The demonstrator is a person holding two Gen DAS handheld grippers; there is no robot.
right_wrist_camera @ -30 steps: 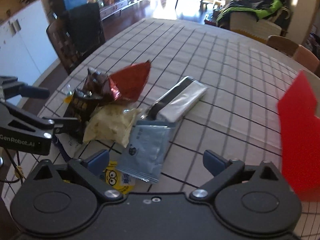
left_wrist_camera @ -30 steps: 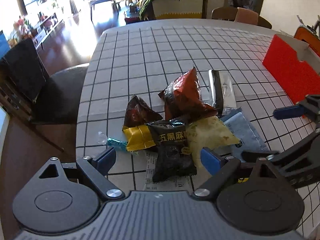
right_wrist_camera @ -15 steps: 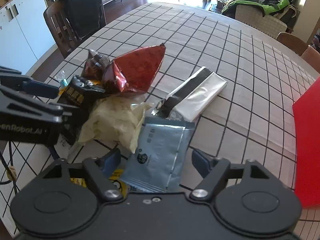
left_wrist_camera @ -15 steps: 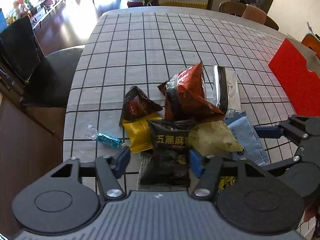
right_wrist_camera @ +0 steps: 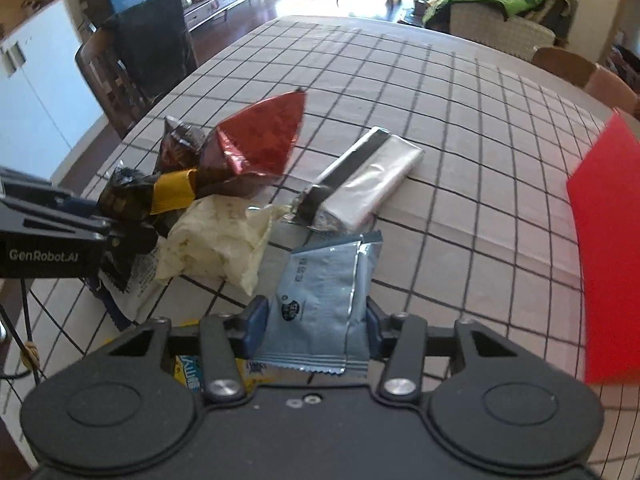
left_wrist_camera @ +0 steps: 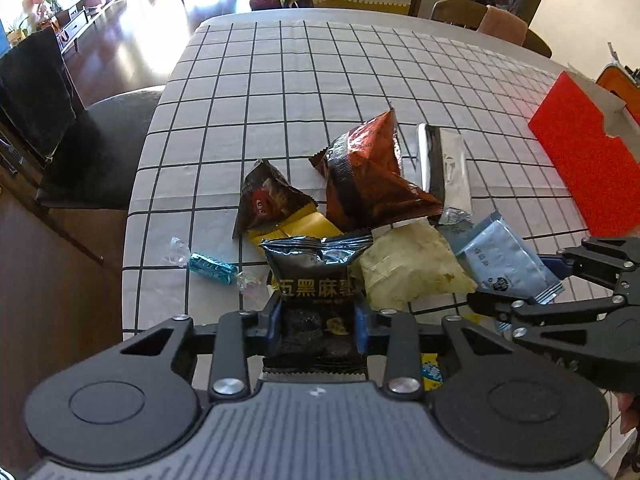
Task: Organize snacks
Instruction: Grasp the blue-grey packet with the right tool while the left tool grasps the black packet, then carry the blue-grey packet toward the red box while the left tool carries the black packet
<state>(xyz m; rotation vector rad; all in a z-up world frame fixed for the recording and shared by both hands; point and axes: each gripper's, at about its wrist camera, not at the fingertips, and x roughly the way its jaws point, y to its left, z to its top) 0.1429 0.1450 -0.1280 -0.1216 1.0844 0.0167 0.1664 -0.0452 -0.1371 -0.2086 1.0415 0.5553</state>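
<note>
A pile of snack packets lies on the checked tablecloth (left_wrist_camera: 280,80). My left gripper (left_wrist_camera: 318,322) is shut on a black packet with gold lettering (left_wrist_camera: 316,280) at the pile's near edge. My right gripper (right_wrist_camera: 316,320) is shut on a pale blue packet (right_wrist_camera: 324,292), which also shows in the left wrist view (left_wrist_camera: 504,264). Beyond lie a cream packet (left_wrist_camera: 408,268), a red-brown bag (left_wrist_camera: 368,172), a dark triangular bag (left_wrist_camera: 268,200), a yellow packet (left_wrist_camera: 296,224) and a silver-and-black bar (left_wrist_camera: 448,168).
A red open box (left_wrist_camera: 580,160) stands at the table's right side, also in the right wrist view (right_wrist_camera: 608,248). A teal wrapped candy (left_wrist_camera: 208,268) lies left of the pile. A dark chair (left_wrist_camera: 92,144) stands at the table's left edge.
Both grippers moved forward and closed: the left on the black packet, the right on the pale blue packet. Both were open a second ago.
</note>
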